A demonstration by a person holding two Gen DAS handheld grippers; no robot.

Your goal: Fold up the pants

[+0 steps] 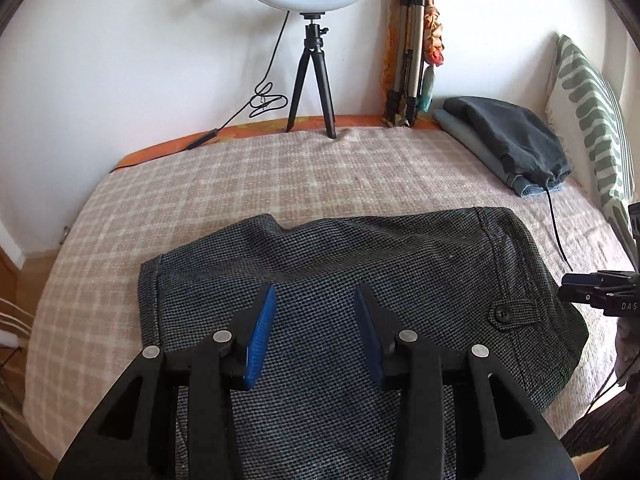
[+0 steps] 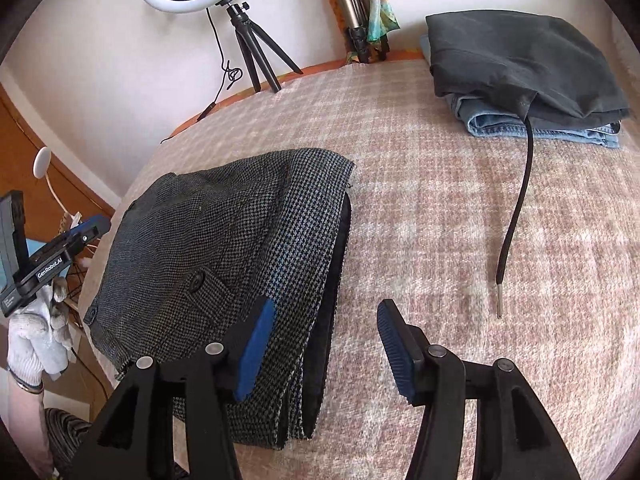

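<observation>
The grey houndstooth pants (image 1: 360, 280) lie folded into a compact stack on the checked bed cover (image 1: 240, 176); they also show in the right wrist view (image 2: 224, 248), with layered edges at the near right side. My left gripper (image 1: 316, 296) is open and empty, hovering above the middle of the pants. My right gripper (image 2: 326, 308) is open and empty, above the right edge of the stack; its left finger is over the fabric, its right finger over the bed cover (image 2: 440, 200). The right gripper appears at the right edge of the left wrist view (image 1: 600, 290).
A stack of folded dark and blue denim clothes (image 1: 508, 140) (image 2: 524, 72) lies at the back right, with a black cord (image 2: 516, 216) trailing from it. A ring light on a tripod (image 1: 312, 40) and a folded tripod (image 1: 408, 60) stand at the wall. A striped pillow (image 1: 592, 120) is at right.
</observation>
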